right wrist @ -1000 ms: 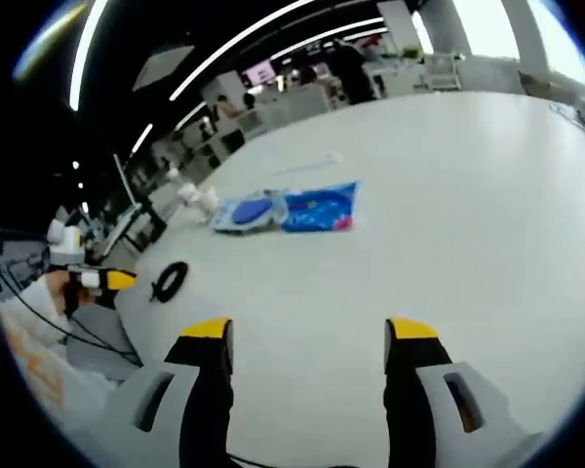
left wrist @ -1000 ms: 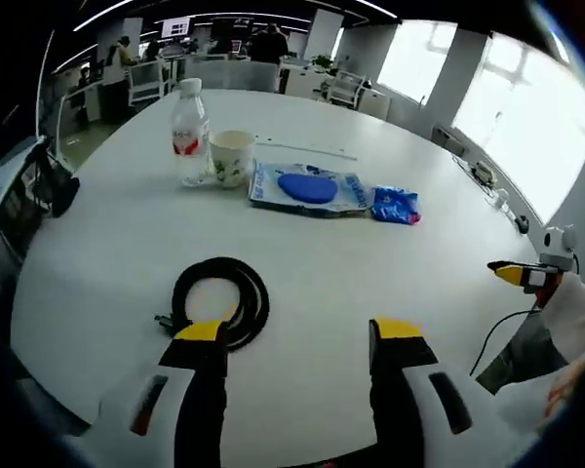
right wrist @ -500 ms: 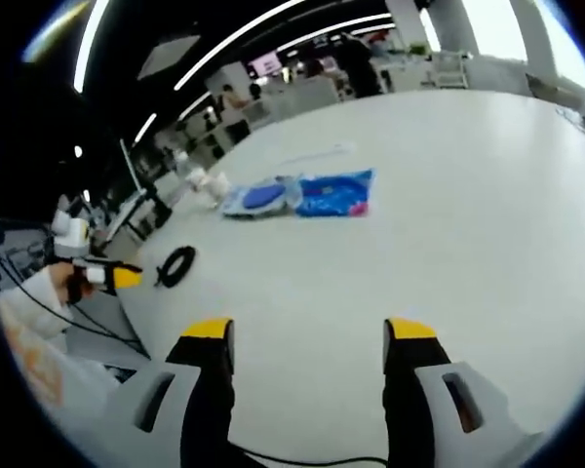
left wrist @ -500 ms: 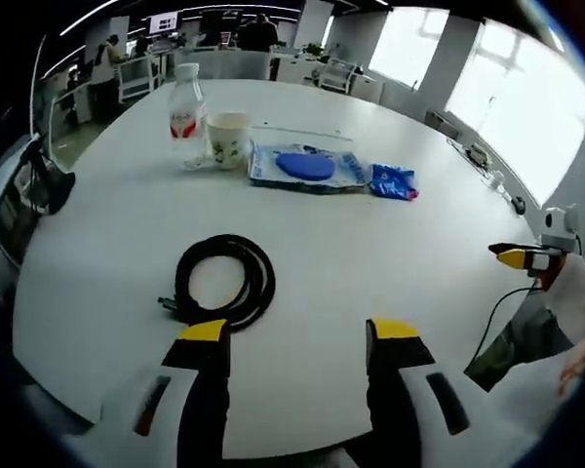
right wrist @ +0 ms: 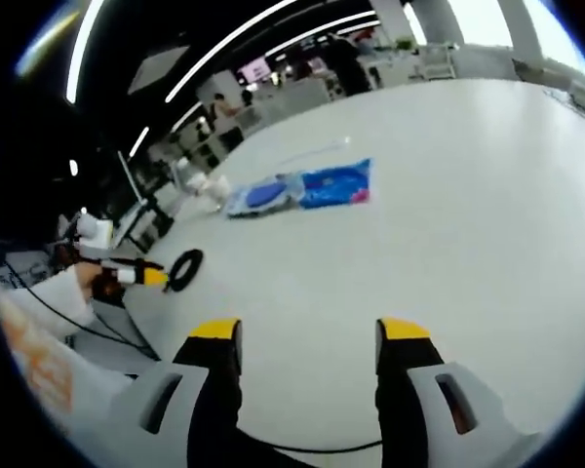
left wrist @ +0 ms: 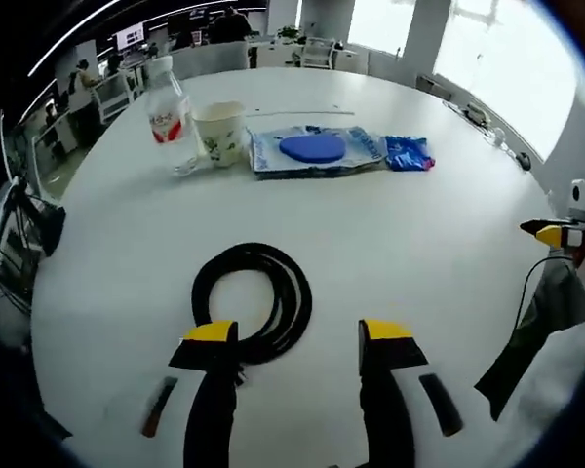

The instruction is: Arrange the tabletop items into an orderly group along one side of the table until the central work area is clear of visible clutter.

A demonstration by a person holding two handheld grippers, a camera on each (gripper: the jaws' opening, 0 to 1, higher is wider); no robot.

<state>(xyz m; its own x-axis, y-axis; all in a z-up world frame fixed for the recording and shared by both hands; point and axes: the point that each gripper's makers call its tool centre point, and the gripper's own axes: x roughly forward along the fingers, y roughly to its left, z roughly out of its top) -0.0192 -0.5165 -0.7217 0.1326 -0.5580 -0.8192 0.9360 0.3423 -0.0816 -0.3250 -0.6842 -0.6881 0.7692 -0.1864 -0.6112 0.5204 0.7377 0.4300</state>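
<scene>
A coiled black cable (left wrist: 253,300) lies on the round white table (left wrist: 390,234), just ahead of my left gripper (left wrist: 298,336), which is open and empty above the near edge. Farther off stand a clear water bottle (left wrist: 164,105) with a red label and a paper cup (left wrist: 220,132). Beside them lie a clear bag holding a blue disc (left wrist: 314,149) and a small blue packet (left wrist: 408,153). My right gripper (right wrist: 309,333) is open over bare table. From there the cable (right wrist: 183,269), the blue bags (right wrist: 302,190) and the left gripper's yellow tip (right wrist: 152,278) are small at the left.
A thin white strip (left wrist: 297,111) lies beyond the bags. The right gripper's yellow tip (left wrist: 549,234) and a white sleeve (left wrist: 556,380) enter the left gripper view from the right. Office chairs and desks (left wrist: 107,88) ring the table's far side, with people in the background.
The left gripper view has moved forward and tilted down, so the black cable now sits larger and closer to its jaws. The right gripper view has shifted only slightly.
</scene>
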